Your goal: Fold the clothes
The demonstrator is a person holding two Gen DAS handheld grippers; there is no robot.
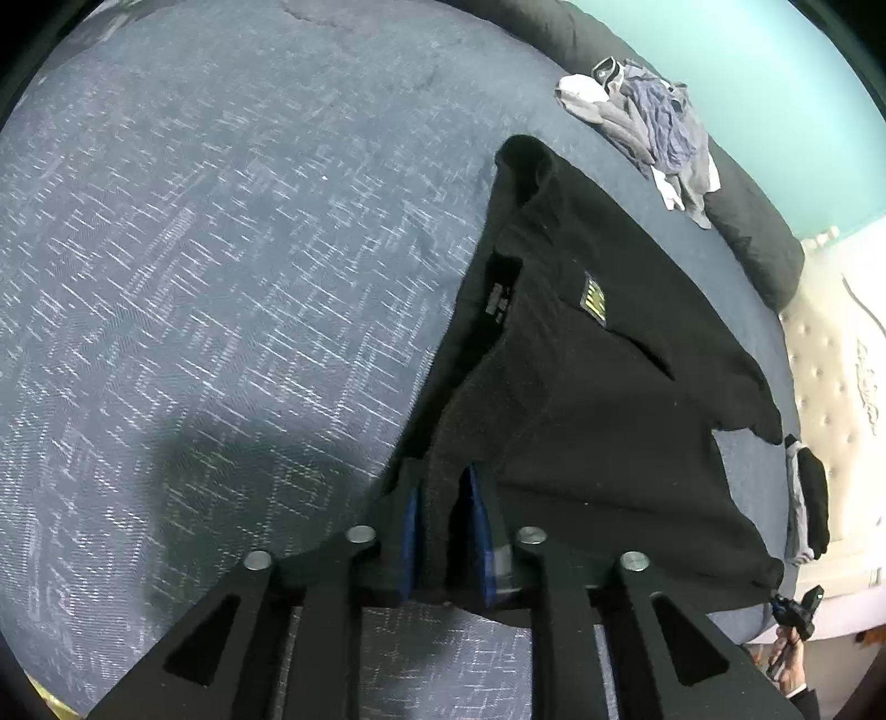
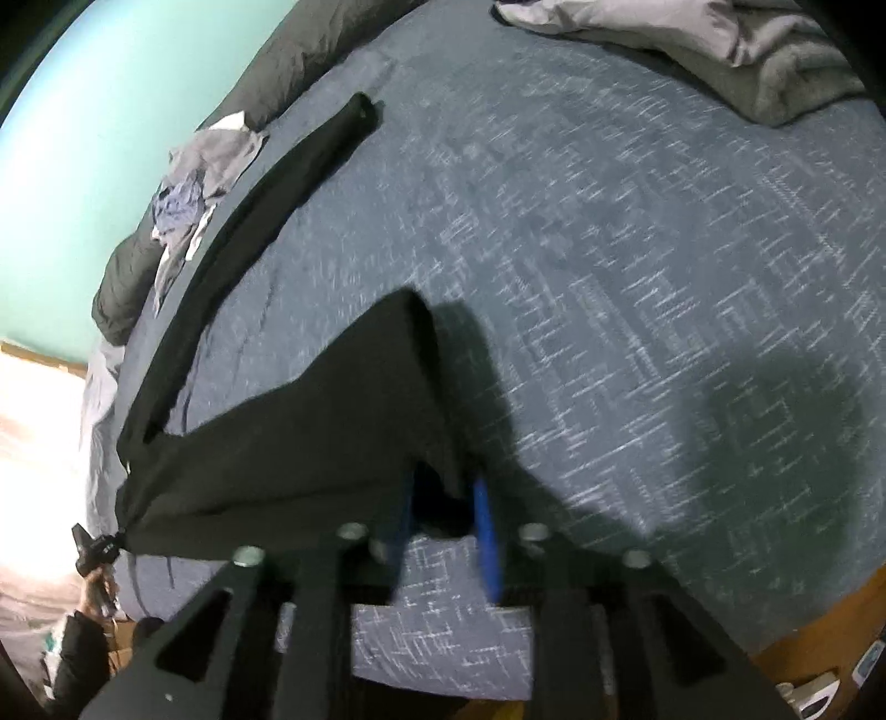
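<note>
A black garment (image 1: 598, 399) with a small yellow label lies stretched across the blue bed cover (image 1: 221, 249). My left gripper (image 1: 446, 487) is shut on its near edge, cloth bunched between the blue pads. In the right wrist view the same black garment (image 2: 310, 432) hangs taut. My right gripper (image 2: 443, 493) is shut on one corner of it. One long black sleeve (image 2: 266, 205) trails away over the bed. The other gripper shows small at the garment's far corner in each view, in the left wrist view (image 1: 794, 609) and the right wrist view (image 2: 97, 548).
A heap of grey and white clothes (image 1: 653, 127) lies by a dark bolster (image 1: 753, 221) under the teal wall. A grey blanket (image 2: 720, 50) is bunched at the far side of the bed. A padded white headboard (image 1: 830, 387) stands at the right.
</note>
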